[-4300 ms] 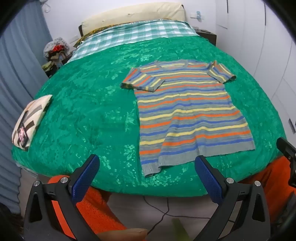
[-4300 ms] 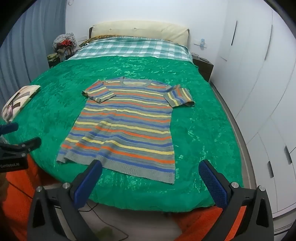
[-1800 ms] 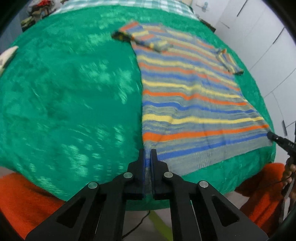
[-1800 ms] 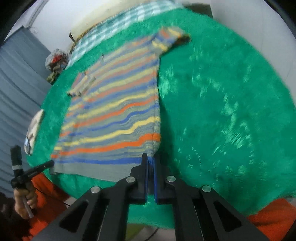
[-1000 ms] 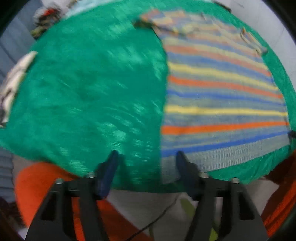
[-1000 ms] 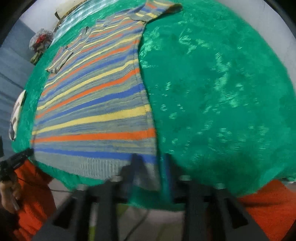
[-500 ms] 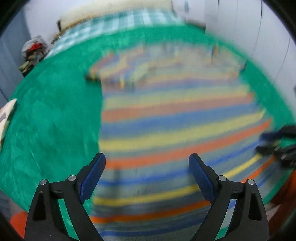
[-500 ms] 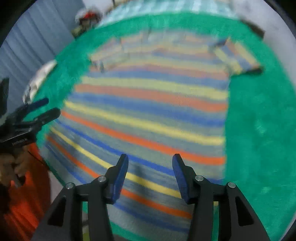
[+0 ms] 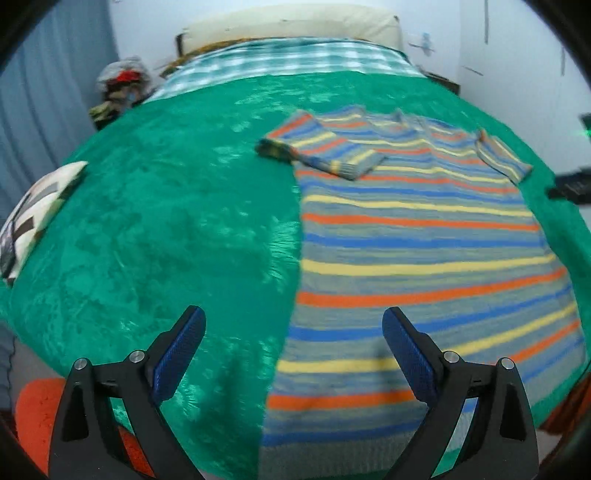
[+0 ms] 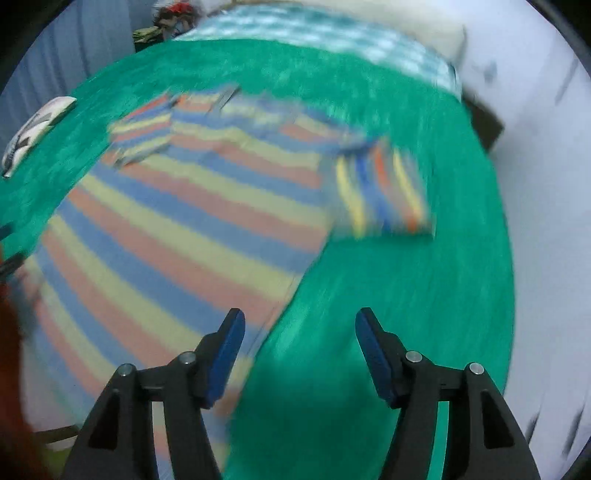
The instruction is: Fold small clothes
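A small striped knit T-shirt (image 9: 413, 236) in grey, blue, yellow and orange lies flat on the green bedspread (image 9: 177, 221), hem toward me. My left gripper (image 9: 293, 349) is open and empty, hovering over the shirt's left hem edge. In the right wrist view the shirt (image 10: 192, 221) is motion-blurred; its right sleeve (image 10: 384, 195) lies out to the side. My right gripper (image 10: 299, 350) is open and empty above the shirt's right side edge. The right gripper's tip (image 9: 570, 186) shows at the far right of the left wrist view.
A patterned cushion (image 9: 33, 214) lies at the bed's left edge. A checked blanket (image 9: 288, 59) and a cream pillow (image 9: 295, 20) are at the head. Clutter (image 9: 118, 88) sits beside the bed at back left. White wardrobe doors (image 10: 546, 184) stand to the right.
Both grippers were shut on the shirt's hem corners, then let go and opened. They have since moved forward over the shirt; the right one is swinging toward the right sleeve.
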Demonstrator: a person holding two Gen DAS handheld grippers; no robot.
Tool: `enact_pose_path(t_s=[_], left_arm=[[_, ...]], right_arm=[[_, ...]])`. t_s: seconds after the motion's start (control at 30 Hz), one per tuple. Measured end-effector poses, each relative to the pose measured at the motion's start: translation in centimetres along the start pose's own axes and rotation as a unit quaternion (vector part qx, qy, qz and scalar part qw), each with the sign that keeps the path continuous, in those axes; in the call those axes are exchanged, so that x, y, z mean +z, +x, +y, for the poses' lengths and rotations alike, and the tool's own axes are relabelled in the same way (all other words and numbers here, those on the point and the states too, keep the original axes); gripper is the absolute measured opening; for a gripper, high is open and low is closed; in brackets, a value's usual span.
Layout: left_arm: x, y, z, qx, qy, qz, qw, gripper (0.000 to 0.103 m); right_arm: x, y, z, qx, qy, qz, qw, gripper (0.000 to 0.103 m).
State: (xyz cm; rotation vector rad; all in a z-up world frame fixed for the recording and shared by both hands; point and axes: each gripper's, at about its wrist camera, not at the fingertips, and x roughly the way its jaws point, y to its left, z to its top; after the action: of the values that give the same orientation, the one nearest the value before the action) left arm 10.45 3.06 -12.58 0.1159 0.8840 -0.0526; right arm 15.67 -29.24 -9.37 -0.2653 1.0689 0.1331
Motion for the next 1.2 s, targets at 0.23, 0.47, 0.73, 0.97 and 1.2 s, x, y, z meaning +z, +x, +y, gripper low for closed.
enact_pose_path(t_s=[0.23, 0.47, 0.73, 0.97, 1.2], left_arm=[[-1.9, 1.9, 1.0, 0.037, 0.006, 0.047, 0.9982, 0.097], [-2.0, 1.7, 1.4, 0.022, -0.003, 0.045, 0.9987, 0.097], [-2.6, 0.9, 0.0, 0.008, 0.011, 0.044, 0.9989, 0.097], [-3.1, 0.6, 0.0, 0.022, 0.022, 0.045, 0.9985, 0.097], [-3.0, 0.6, 1.1, 0.033, 0.014, 0.056, 0.9978, 0.097]], right_arm=[[6.7, 11.7, -1.9, -0.032, -0.016, 0.009, 0.999, 0.028], [-0.1, 4.4, -14.5, -0.002, 0.317, -0.087, 0.944, 0.005], [-12.4, 3.0, -22.3, 0.065, 0.539, -0.077, 0.836, 0.005], [-12.4, 4.4, -22.1, 0.007, 0.539, -0.042, 0.841, 0.004], [-11.3, 4.7, -21.3, -0.058, 0.475, -0.015, 0.878, 0.003]])
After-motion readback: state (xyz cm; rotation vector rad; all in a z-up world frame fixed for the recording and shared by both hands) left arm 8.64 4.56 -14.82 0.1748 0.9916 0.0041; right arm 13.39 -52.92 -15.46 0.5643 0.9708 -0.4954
